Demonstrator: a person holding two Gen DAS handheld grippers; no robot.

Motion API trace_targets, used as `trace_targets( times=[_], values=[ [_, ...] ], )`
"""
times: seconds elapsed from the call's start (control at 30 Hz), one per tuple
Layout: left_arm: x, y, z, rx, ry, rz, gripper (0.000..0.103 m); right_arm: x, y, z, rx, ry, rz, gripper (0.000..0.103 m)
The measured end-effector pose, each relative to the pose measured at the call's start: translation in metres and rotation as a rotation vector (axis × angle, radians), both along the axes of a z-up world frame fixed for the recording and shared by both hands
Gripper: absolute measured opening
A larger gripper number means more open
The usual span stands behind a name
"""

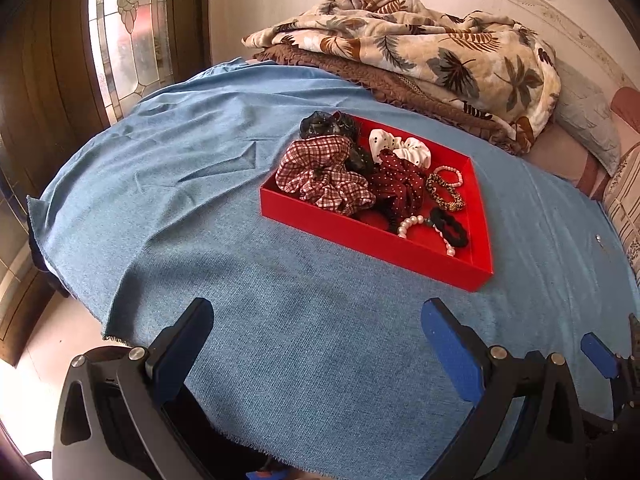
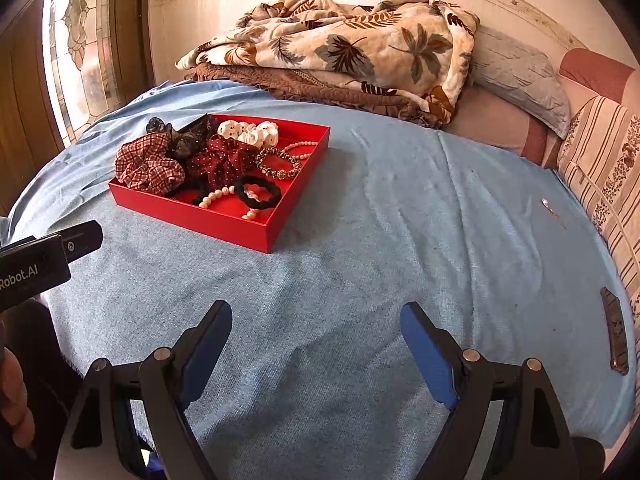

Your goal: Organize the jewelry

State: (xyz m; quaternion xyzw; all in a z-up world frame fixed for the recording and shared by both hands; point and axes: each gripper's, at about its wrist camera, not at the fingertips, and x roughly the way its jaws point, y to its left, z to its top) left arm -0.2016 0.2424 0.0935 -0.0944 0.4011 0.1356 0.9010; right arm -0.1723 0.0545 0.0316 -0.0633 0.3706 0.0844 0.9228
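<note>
A red tray (image 1: 360,238) (image 2: 200,218) sits on the blue cloth (image 1: 200,208) (image 2: 400,208). It holds a checked scrunchie (image 1: 320,176) (image 2: 148,166), a dark red dotted scrunchie (image 1: 400,184) (image 2: 224,160), a white scrunchie (image 1: 400,146) (image 2: 250,132), a black hair tie (image 1: 450,226) (image 2: 258,192), a leopard band (image 1: 444,192) (image 2: 278,162) and pearl bracelets (image 1: 410,226) (image 2: 214,197). My left gripper (image 1: 318,314) is open and empty, short of the tray. My right gripper (image 2: 316,316) is open and empty, right of the tray. A small shiny trinket (image 1: 599,237) (image 2: 546,203) lies on the cloth at far right.
A leaf-patterned blanket (image 1: 420,48) (image 2: 352,48) on a brown one is piled at the back. Pillows (image 2: 520,72) line the right side. A dark flat hair clip (image 2: 614,330) lies at the right edge. A stained-glass window (image 1: 128,28) is at left. The left gripper's body (image 2: 40,264) shows in the right view.
</note>
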Motion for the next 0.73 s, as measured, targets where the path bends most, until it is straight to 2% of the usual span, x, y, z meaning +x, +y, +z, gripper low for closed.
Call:
trace_targets(
  times=[0.47, 0.63, 0.73],
  values=[
    [0.001, 0.004, 0.007, 0.02, -0.005, 0.015, 0.103, 0.005, 0.006, 0.006, 0.002, -0.01, 0.013, 0.089],
    [0.006, 0.006, 0.032, 0.13, -0.058, 0.011, 0.103, 0.008, 0.008, 0.009, 0.032, -0.014, 0.036, 0.089],
    [0.014, -0.007, 0.044, 0.176, -0.056, -0.026, 0.103, 0.009, -0.01, 0.009, 0.067, -0.011, 0.021, 0.089]
  ],
)
